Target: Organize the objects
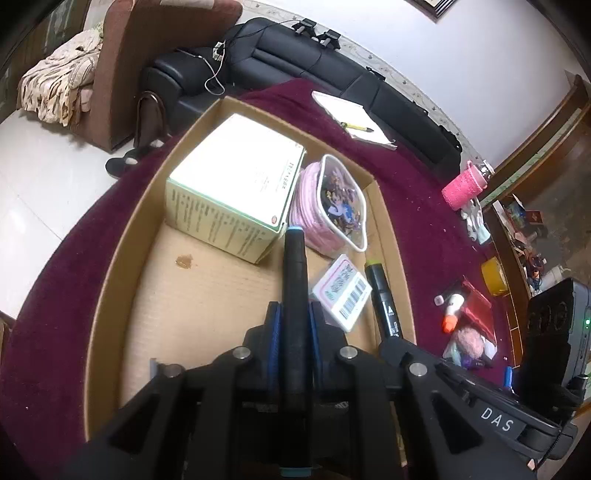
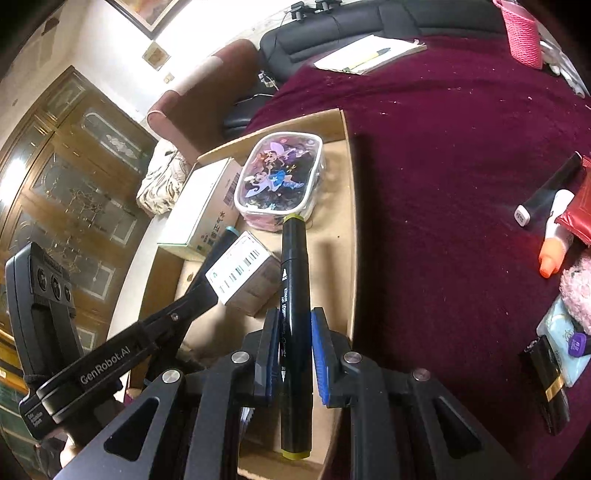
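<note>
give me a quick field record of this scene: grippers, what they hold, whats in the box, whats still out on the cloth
left hand-held gripper: shut on blue-capped marker
right hand-held gripper: shut on green-capped marker
container: cardboard box on maroon cloth
in box: green-edged carton, cartoon pencil case, small barcode box
on cloth: notebook with pen, white-capped marker, pink holder

A dark red cloth-covered table (image 1: 413, 192) is bearing a cardboard box (image 1: 122, 236) under the tools. A notepad with a pen (image 1: 351, 118) is lying ahead; a pink holder (image 1: 461, 184), yellow tape (image 1: 493, 277) and an orange-capped tube (image 1: 452, 312) are sitting rightward.
</note>
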Motion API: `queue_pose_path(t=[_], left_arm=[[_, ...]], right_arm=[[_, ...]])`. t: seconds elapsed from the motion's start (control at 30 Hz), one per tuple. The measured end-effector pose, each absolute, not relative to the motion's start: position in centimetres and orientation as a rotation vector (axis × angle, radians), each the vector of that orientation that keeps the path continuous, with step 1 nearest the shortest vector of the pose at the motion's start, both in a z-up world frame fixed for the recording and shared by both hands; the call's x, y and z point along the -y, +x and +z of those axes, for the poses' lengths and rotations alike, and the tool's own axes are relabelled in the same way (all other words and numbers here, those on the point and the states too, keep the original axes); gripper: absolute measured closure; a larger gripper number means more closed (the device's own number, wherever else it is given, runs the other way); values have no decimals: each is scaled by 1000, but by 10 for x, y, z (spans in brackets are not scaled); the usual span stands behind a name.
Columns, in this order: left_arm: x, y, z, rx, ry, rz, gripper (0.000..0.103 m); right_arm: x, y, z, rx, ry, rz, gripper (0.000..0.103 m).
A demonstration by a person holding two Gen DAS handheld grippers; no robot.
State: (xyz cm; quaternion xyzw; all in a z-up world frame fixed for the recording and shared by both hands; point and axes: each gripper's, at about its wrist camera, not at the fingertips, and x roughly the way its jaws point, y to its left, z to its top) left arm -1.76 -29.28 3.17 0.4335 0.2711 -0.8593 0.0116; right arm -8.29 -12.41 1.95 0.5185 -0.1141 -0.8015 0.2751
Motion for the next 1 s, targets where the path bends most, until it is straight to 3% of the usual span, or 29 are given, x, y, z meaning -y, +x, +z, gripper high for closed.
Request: queue_pose_path(t=[1.0], left_arm=[[298,-5,25,-873,1282,-2664,87]], right_arm=[[153,-93,17,138,1312,-2237,83]])
